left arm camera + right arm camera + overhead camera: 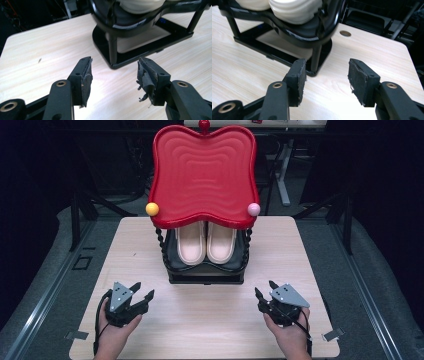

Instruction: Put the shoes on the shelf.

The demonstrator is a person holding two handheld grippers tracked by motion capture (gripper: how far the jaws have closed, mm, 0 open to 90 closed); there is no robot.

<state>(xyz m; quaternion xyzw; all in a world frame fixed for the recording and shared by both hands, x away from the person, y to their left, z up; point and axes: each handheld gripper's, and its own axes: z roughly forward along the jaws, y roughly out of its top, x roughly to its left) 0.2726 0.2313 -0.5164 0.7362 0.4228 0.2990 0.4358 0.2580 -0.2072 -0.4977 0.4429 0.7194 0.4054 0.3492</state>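
Pair of pale slippers (206,242) sat side by side on the black lower shelf (206,265) beneath the red tray (202,175), far centre. Left gripper (141,291) and right gripper (265,290) rested near, jaws wide, empty. Best approach judged low, under the tray rim, one slipper each

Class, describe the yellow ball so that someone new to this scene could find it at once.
Start at the two-tier rack in the middle of the wooden table, with its big red tray on top. The yellow ball sits at that tray's front left corner; its twin at the front right is pink.
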